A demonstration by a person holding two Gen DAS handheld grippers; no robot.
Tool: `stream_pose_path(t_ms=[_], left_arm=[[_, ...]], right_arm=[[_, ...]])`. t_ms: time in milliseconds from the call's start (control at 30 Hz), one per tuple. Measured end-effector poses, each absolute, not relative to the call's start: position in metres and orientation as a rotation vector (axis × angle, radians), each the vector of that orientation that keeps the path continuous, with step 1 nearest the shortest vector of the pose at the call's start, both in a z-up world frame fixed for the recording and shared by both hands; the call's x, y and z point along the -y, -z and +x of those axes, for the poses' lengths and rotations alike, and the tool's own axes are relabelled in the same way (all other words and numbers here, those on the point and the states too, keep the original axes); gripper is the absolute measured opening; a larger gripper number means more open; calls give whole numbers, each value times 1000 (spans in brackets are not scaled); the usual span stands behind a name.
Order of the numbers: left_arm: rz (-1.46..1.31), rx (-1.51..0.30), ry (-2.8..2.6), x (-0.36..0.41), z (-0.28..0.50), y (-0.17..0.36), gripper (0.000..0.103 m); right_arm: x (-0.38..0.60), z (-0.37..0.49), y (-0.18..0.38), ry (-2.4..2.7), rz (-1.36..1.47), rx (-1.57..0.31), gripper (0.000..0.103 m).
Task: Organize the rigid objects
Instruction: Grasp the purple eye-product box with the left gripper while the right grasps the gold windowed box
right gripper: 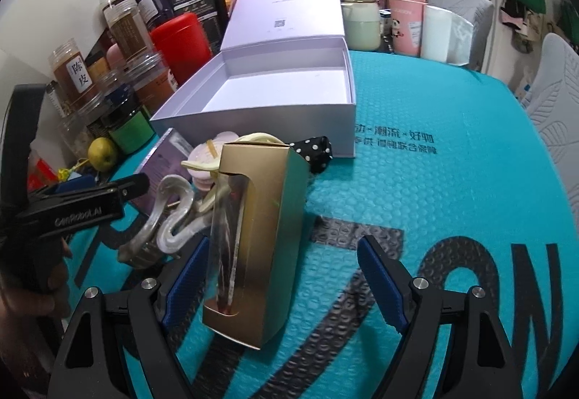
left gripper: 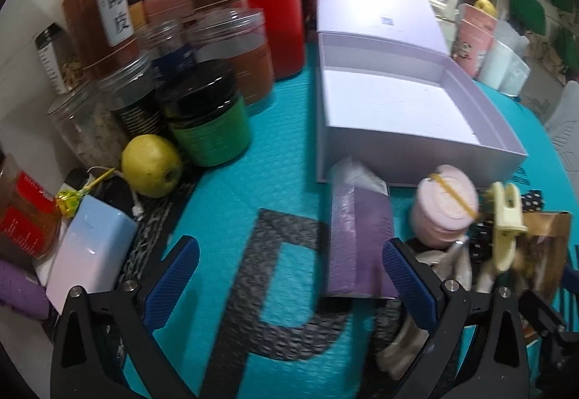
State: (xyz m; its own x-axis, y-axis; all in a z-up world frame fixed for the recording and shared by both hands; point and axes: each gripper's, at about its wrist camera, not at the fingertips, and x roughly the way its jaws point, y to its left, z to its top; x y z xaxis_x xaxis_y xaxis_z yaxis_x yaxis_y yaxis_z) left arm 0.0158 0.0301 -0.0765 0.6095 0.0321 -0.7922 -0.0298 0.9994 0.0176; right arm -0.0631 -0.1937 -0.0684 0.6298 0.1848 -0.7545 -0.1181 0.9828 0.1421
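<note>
A gold carton (right gripper: 253,247) lies on the teal-covered desk (right gripper: 452,182) between the spread jaws of the right gripper (right gripper: 282,276), its left pad apparently touching the carton, the right pad clear. The left gripper (left gripper: 289,276) hangs open beside a purple box (left gripper: 358,247). Behind them sits an open lavender box (right gripper: 260,102).

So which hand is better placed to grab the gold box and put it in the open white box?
The right. The right tool already has the gold box between its open blue pads, with the white box just beyond. The left tool points at the purple box instead.
</note>
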Motion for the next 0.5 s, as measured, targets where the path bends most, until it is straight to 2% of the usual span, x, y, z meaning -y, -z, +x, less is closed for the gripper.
stream_pose_path(t_ms=[200, 367, 500], left_arm=[[-20, -928, 3, -32, 16, 83, 103], [-4, -943, 53, -17, 19, 90, 100], [-17, -985, 66, -14, 29, 99, 81]], right_arm=[[193, -65, 67, -174, 48, -864, 83], [198, -61, 73, -248, 120, -874, 76], [199, -55, 80, -292, 167, -891, 73]])
